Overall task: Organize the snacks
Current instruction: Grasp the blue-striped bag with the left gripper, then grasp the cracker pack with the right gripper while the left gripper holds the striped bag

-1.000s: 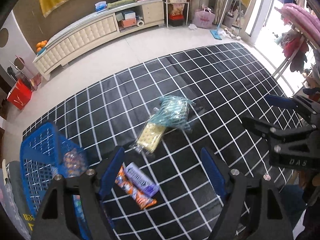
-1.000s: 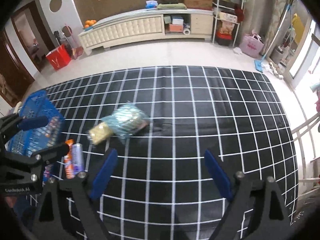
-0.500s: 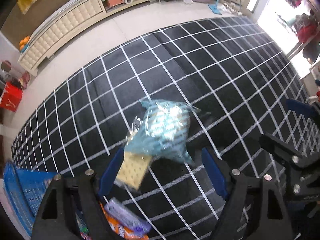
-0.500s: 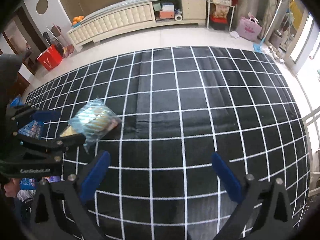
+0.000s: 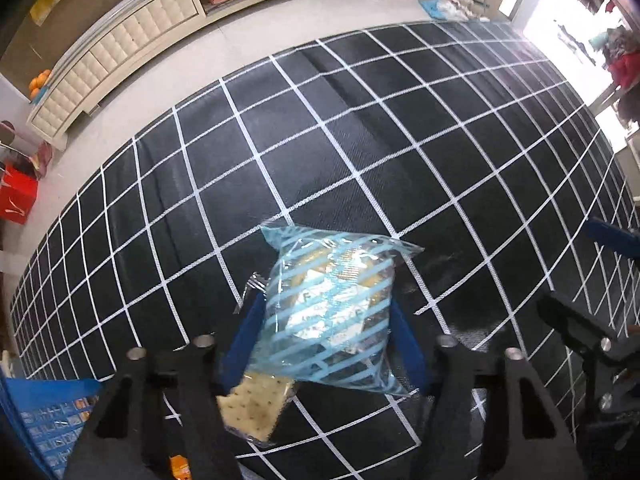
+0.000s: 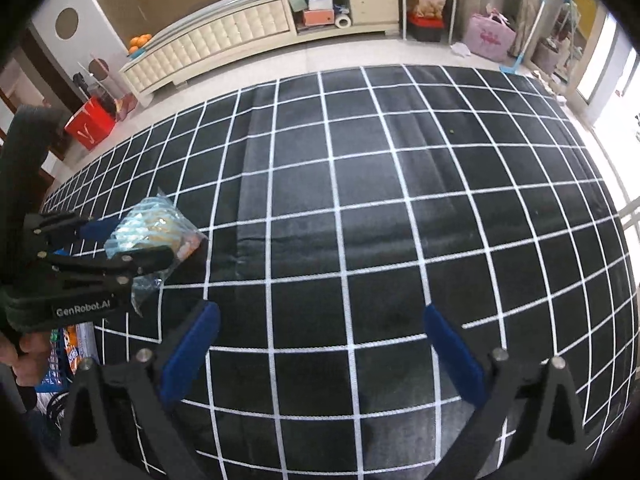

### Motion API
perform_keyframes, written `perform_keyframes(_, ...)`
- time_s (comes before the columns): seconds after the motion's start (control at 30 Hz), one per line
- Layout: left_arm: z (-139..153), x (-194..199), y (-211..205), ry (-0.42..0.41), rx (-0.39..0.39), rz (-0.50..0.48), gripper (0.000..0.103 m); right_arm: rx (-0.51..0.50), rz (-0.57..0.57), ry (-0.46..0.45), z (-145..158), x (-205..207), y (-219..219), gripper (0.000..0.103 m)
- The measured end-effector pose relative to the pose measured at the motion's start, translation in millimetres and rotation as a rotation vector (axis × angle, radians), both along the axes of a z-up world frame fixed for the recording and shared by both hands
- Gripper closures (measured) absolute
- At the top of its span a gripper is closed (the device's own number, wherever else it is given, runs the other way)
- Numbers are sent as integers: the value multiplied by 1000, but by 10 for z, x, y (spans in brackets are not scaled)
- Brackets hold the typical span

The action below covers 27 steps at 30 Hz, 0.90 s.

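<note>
A clear bag with light-blue stripes (image 5: pixel 332 312), holding pastries, lies on the black grid mat. My left gripper (image 5: pixel 326 344) has its blue fingers (image 5: pixel 246 336) pressed against both sides of the bag and is shut on it. A pack of yellow crackers (image 5: pixel 256 408) lies partly under the bag's near end. In the right wrist view the same bag (image 6: pixel 154 232) sits in the left gripper at the left. My right gripper (image 6: pixel 320 352) is open and empty above bare mat.
A blue basket (image 5: pixel 44 424) with snacks inside stands at the lower left, with an orange wrapper (image 5: pixel 180 466) beside it. The black grid mat (image 6: pixel 400 220) covers the floor. A cream cabinet (image 6: pixel 248 32) and a red bag (image 6: pixel 90 124) stand beyond the mat.
My left gripper moved forward and down over the striped bag and closed its fingers on it. The right gripper stayed open and shifted a little.
</note>
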<state>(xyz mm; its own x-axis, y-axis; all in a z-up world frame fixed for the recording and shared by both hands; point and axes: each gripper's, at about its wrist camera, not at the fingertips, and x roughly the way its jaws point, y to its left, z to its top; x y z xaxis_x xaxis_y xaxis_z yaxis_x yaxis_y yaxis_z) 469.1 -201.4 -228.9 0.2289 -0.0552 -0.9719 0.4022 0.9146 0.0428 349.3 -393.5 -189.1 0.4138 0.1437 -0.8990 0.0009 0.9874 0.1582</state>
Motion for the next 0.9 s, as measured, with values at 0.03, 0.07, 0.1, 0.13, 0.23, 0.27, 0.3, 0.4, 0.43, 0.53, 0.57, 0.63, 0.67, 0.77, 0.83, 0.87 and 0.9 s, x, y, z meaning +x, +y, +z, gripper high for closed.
perform_keyframes(0.03, 10, -18, 6, -5, -4, 3, 48, 1, -1, 0, 3, -2, 2, 0)
perform_keyframes(0.07, 21, -38, 19, -7, -8, 9, 49, 4, -1, 3, 15, -3, 5, 0)
perform_keyframes(0.1, 42, -68, 40, -11, -19, 17, 49, 9, -2, 4, 26, 3, 16, 0)
perform_keyframes(0.13, 68, -95, 63, -16, -34, 26, 49, 15, -1, 3, 39, -1, 30, 0)
perform_keyframes(0.23, 229, -236, 173, -64, -70, 45, 50, 33, 14, 0, 96, -11, 107, 0)
perform_keyframes(0.27, 309, -285, 208, -86, -75, 48, 50, 36, 21, 0, 121, -15, 149, 0)
perform_keyframes(0.3, 392, -324, 239, -109, -82, 53, 50, 39, 27, -1, 138, -17, 180, 0)
perform_keyframes(0.4, 704, -511, 426, -174, -113, 79, 50, 50, 45, -2, 196, -4, 300, 0)
perform_keyframes(0.43, 812, -561, 511, -199, -119, 92, 50, 55, 50, -1, 202, 11, 330, 0)
perform_keyframes(0.53, 1017, -620, 752, -262, -112, 113, 50, 80, 68, 7, 228, 48, 467, 0)
perform_keyframes(0.57, 1073, -649, 814, -284, -105, 119, 50, 83, 71, 11, 231, 67, 524, 0)
perform_keyframes(0.63, 1186, -666, 958, -325, -97, 134, 50, 94, 75, 22, 227, 104, 645, 0)
perform_keyframes(0.67, 1216, -677, 1025, -338, -100, 145, 50, 106, 78, 32, 213, 130, 729, 0)
perform_keyframes(0.77, 1314, -698, 1280, -360, -129, 192, 50, 138, 88, 78, 129, 200, 972, 0)
perform_keyframes(0.83, 1368, -704, 1457, -379, -142, 222, 50, 148, 107, 109, 57, 248, 1182, 0)
perform_keyframes(0.87, 1409, -733, 1552, -392, -148, 234, 50, 138, 110, 111, 38, 258, 1255, 0)
perform_keyframes(0.9, 1455, -760, 1647, -409, -149, 245, 50, 122, 108, 113, 8, 281, 1355, 0)
